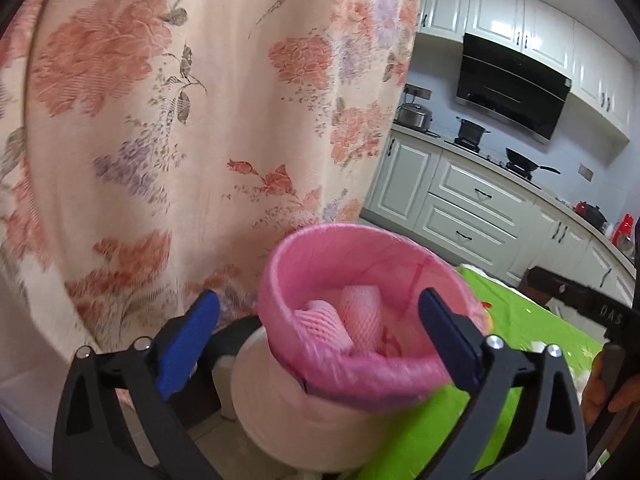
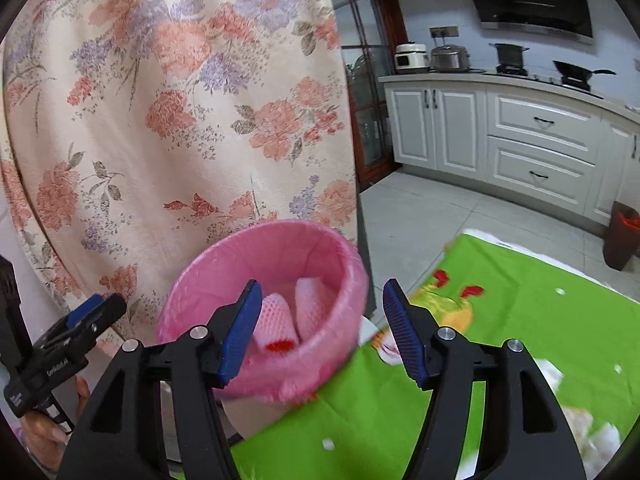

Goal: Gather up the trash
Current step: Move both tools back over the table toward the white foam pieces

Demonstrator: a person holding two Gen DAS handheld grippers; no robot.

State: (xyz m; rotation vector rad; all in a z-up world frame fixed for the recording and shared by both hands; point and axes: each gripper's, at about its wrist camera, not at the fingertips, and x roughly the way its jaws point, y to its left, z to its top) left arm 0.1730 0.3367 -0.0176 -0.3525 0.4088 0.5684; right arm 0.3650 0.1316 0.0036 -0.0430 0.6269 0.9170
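1. The left tongs [image 1: 320, 328] stand wide apart and hold nothing; their blue pads [image 1: 188, 344] flank the trash bin [image 1: 304, 420], one on each side of its rim, and I cannot tell whether either pad touches it.
2. The right tongs [image 2: 320, 328] are also spread wide and hold nothing, with the bin's mouth showing between and behind the blue pads [image 2: 240, 332].
3. The trash bin is white, lined with a pink bag [image 1: 360, 376] folded over its rim, and it stands just beside the edge of the bench [image 2: 520, 320], which is covered in a bright green cloth with a cartoon print.
4. Inside the bag lie pink foam fruit nets [image 2: 276, 320], at least two, leaning against each other; one shows a red patch at its open end.
5. A floral curtain [image 1: 180, 120] hangs right behind the bin.
6. Small white scraps [image 2: 328, 444] lie scattered on the green cloth, well apart from the bin.
7. In the background, white kitchen cabinets [image 2: 536, 136] carry pots and a wok [image 2: 576, 72] under a black range hood [image 1: 512, 84].
8. A dark second bin [image 2: 624, 236] stands on the floor by the cabinets.
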